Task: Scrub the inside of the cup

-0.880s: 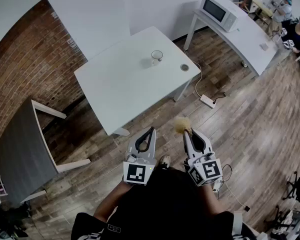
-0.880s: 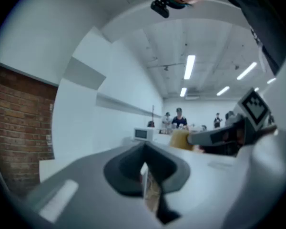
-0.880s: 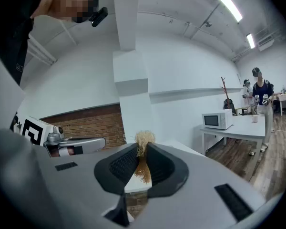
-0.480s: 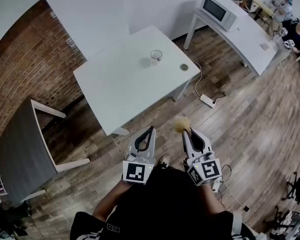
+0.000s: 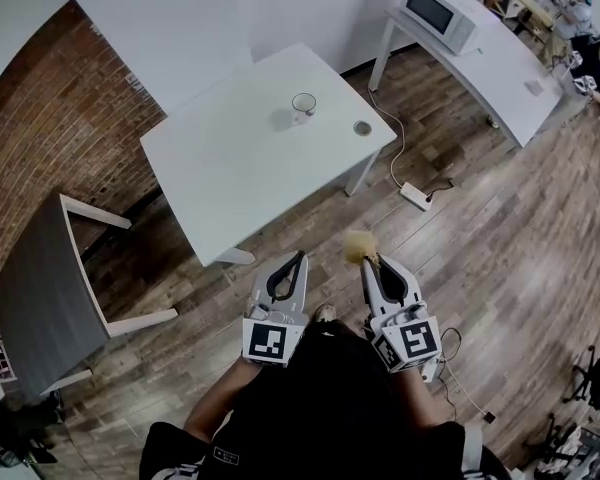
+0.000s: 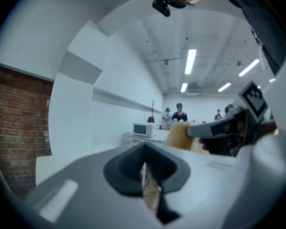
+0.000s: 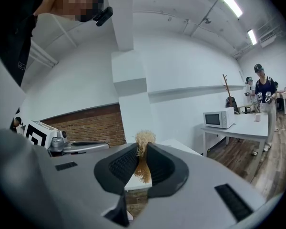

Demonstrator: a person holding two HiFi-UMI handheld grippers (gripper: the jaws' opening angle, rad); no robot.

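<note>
we hold 2 grippers over wood-plank floor (image 5: 500, 238). left gripper (image 5: 296, 260) jaws pressed together, nothing between. right gripper (image 5: 372, 264) pinches brush (image 5: 358, 246), a fuzzy straw-coloured tuft. clear round cup (image 5: 303, 105) upright on smooth white table (image 5: 230, 168), well apart from us. small round disc (image 5: 362, 127) near cup. brick wall (image 5: 60, 118) left, boxy microwave (image 5: 438, 16) beyond.

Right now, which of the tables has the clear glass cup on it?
The square white middle table; the clear glass cup stands near its far edge.

Left gripper (image 5: 297, 259) jaws closed, empty; right gripper (image 5: 372, 264) jaws clamp a scrubber (image 5: 358, 245).
</note>
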